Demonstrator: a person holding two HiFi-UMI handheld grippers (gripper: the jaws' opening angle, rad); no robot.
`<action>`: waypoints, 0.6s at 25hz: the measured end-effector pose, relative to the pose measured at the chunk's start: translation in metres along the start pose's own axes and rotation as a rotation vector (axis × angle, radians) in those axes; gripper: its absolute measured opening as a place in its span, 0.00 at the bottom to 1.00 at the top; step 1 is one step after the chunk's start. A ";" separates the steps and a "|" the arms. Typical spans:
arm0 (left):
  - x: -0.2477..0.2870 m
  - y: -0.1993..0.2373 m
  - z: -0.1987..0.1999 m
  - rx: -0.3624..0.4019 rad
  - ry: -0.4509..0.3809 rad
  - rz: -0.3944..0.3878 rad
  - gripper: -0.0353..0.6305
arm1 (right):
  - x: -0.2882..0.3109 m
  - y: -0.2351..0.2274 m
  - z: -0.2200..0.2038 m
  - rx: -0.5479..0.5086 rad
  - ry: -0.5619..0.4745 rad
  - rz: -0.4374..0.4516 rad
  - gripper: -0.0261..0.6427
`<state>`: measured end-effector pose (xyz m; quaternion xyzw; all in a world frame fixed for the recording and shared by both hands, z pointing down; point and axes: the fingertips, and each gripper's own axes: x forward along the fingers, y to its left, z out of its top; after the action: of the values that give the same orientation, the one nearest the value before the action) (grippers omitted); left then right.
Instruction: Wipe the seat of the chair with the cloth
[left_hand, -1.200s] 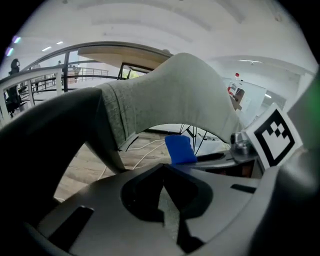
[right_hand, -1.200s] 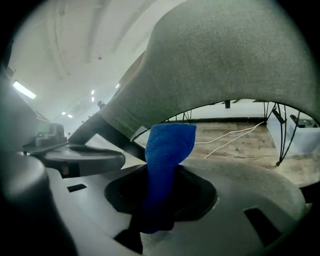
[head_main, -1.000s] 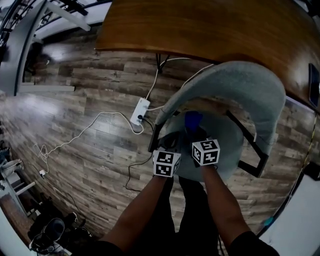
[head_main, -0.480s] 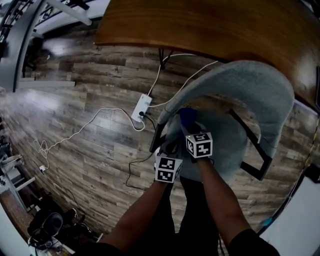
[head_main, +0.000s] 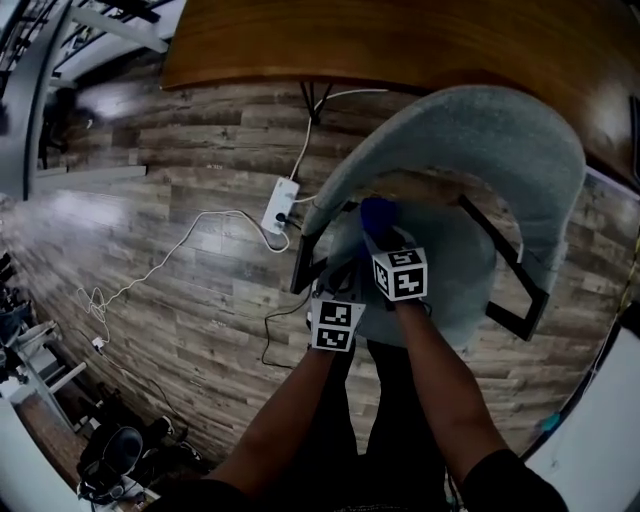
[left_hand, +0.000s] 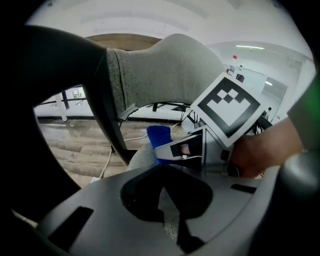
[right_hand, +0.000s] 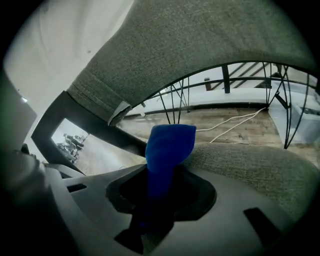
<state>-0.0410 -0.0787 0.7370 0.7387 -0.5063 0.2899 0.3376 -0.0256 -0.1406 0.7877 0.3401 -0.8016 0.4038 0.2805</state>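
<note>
Jaws of right gripper (head_main: 377, 236) clamp one blue cloth (head_main: 374, 214) over chair seat (head_main: 456, 272); left gripper's (head_main: 341, 283) closed, empty.

Here's the chair seat (head_main: 455, 285), right of centre, with the backrest (head_main: 480, 140) wrapping round its far side and the table (head_main: 400, 40) beyond that. The right gripper (head_main: 383, 243) is over the seat's left part, with the cloth (head_main: 377, 215) between its jaws and poking out ahead toward the backrest. The left gripper (head_main: 340, 285) is just beside it, to the left and a touch nearer the person, at the seat's left edge. Off left on the floor (head_main: 180, 310) lies the power strip (head_main: 281, 205). One cable (head_main: 170, 255) trails farther left, and another runs up under the table.
</note>
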 end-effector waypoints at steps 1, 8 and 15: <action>0.001 -0.002 0.000 0.001 0.003 -0.006 0.06 | -0.003 -0.003 -0.001 0.013 -0.006 0.004 0.24; 0.016 -0.023 0.001 0.114 0.035 -0.041 0.06 | -0.021 -0.028 -0.007 0.059 -0.019 -0.001 0.24; 0.028 -0.045 0.006 0.092 0.045 -0.083 0.06 | -0.042 -0.055 -0.014 0.084 -0.026 -0.047 0.24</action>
<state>0.0107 -0.0872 0.7460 0.7671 -0.4538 0.3151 0.3261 0.0452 -0.1402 0.7897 0.3756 -0.7794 0.4259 0.2648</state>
